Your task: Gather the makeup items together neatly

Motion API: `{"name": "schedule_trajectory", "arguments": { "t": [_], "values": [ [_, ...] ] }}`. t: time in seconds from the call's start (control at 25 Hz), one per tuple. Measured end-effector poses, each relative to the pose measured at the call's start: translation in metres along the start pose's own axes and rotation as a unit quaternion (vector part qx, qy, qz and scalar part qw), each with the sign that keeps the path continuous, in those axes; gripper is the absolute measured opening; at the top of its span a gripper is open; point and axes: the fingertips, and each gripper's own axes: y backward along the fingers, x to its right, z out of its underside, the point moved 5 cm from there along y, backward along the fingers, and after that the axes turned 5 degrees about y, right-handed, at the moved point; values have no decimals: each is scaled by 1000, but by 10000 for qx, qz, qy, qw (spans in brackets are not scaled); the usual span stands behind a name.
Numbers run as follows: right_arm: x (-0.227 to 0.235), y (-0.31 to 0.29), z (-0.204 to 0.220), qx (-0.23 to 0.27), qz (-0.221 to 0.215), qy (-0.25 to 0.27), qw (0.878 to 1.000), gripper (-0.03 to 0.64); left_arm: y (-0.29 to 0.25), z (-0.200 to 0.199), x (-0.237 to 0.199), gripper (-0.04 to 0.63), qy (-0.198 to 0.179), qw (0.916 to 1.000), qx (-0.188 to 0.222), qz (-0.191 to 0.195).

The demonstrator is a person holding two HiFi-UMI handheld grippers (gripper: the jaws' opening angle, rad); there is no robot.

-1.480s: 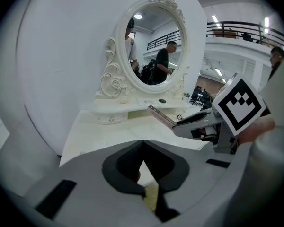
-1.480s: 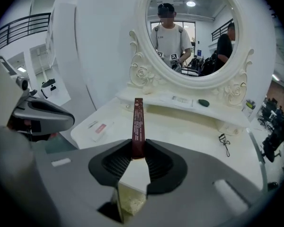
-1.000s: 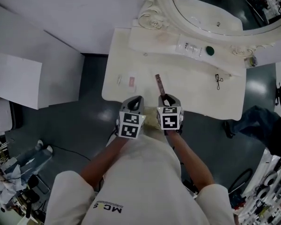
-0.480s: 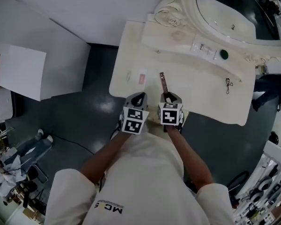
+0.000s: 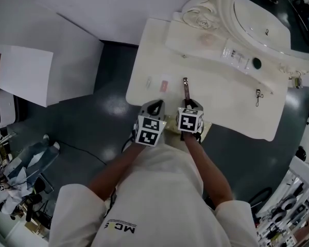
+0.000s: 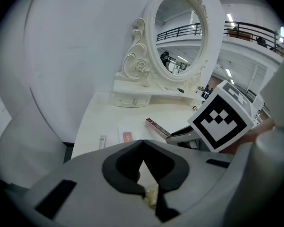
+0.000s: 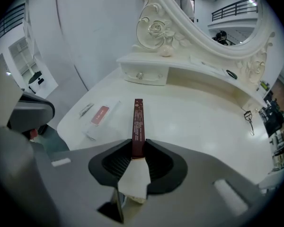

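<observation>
Makeup stick (image 7: 138, 119), long, thin and dark red with tiny print on it, has its near end pinched between the jaws of my right tongs (image 7: 135, 150). It points away from me toward the mirror (image 7: 213, 13). It was held just like this a second ago. Only my head has turned a little, so the table (image 5: 221, 115) sits more to the right in my head view. I think that means the grab is done, the carrying has not really begun, and most of the gathering is left to do. I cannot tell if the far end of the stick rests on the table or hangs just over it. My left tongs (image 6: 143, 157) are just beside the right ones at the near edge of the table, closed tight with nothing in them. A bit past them, to the left of the stick, lies a white packet with a red label (image 7: 100, 115), and just beside it is a small thin strip (image 7: 86, 109). Well apart from these, far to the right, lies an eyelash curler (image 7: 249, 116). On the little shelf under the mirror I see a flat white pack (image 5: 236, 56) and a dark green round thing (image 5: 256, 63).
</observation>
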Motion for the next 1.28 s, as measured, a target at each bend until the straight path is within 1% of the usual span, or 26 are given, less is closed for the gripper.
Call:
{"name": "schedule_trajectory", "arguments": {
  "t": [0.2,0.4,0.44,0.52,0.56,0.88,1.28],
  "values": [
    [-4,-9,3,-98,70,-71,9999,89,-1,0,-4,9,14,10000,-67,32],
    [-10,-12,5,-153,-111,-179,9997,98,-3,0,-7,9,-13,9999,-117,87],
    [-11,-11,5,-138,-162,-244,9995,111,-3,-1,-7,9,-19,9999,-130,83],
    [-11,-9,7,-126,-276,-311,9991,163,-1,-3,-8,9,-23,9999,-154,72],
    [-11,-8,9,-133,-323,-306,9989,173,-1,-3,-9,9,-26,9998,-163,68],
    [-18,-1,24,-233,-617,-102,9978,172,-3,-2,-10,9,-57,9998,-158,54],
    [-42,1,20,-178,-1077,17,9940,166,-3,0,-16,9,-9,9998,-164,-64]
  ]
}}
